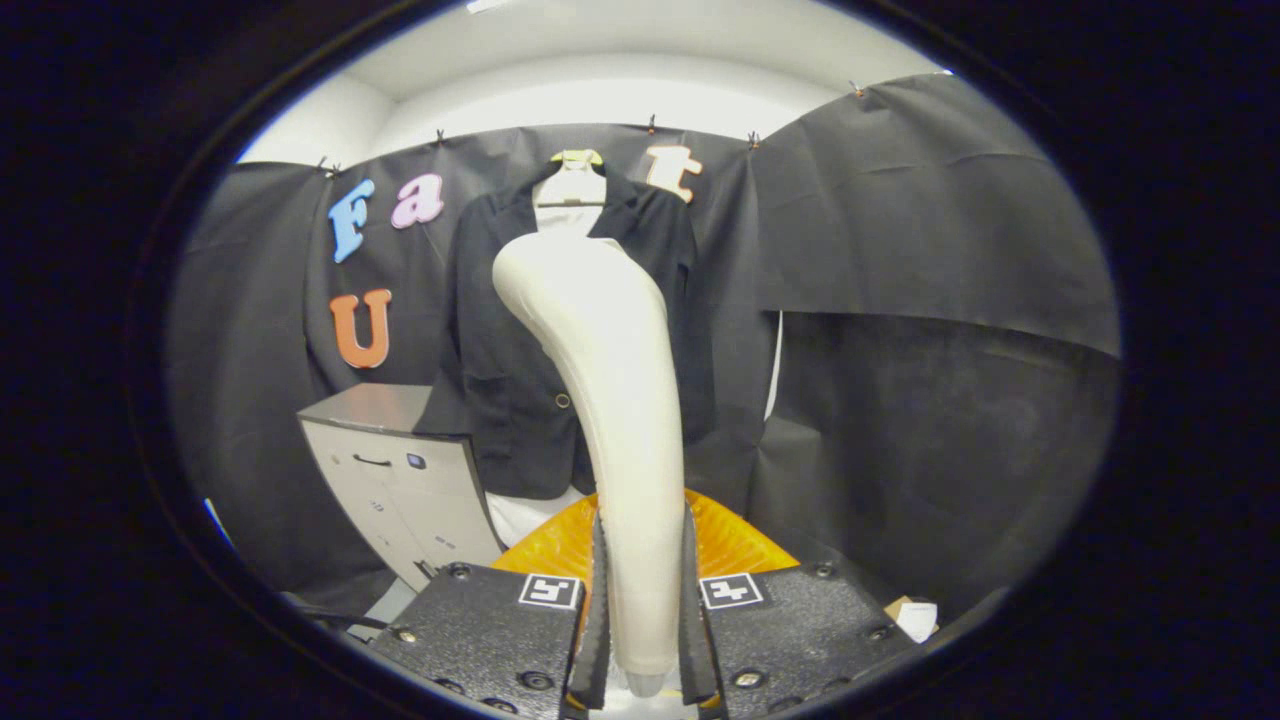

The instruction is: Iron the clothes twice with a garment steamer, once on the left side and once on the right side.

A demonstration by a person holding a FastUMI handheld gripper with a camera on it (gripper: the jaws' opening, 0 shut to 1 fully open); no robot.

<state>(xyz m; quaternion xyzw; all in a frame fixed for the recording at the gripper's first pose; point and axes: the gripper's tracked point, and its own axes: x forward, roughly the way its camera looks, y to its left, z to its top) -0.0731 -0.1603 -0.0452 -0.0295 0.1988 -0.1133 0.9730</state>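
While the gripper (642,600) clenched the garment steamer (610,400) by its handle, both fingers pressing on it, the steamer's long axis ran straight ahead toward the black jacket (500,400), which hung on the booth wall beyond, above a drawer cabinet (400,480).

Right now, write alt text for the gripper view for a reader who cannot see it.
The gripper is shut on the cream handle of a garment steamer, which rises between its fingers toward a dark jacket hanging on a hanger against the black cloth wall. A grey cabinet stands beside the jacket.
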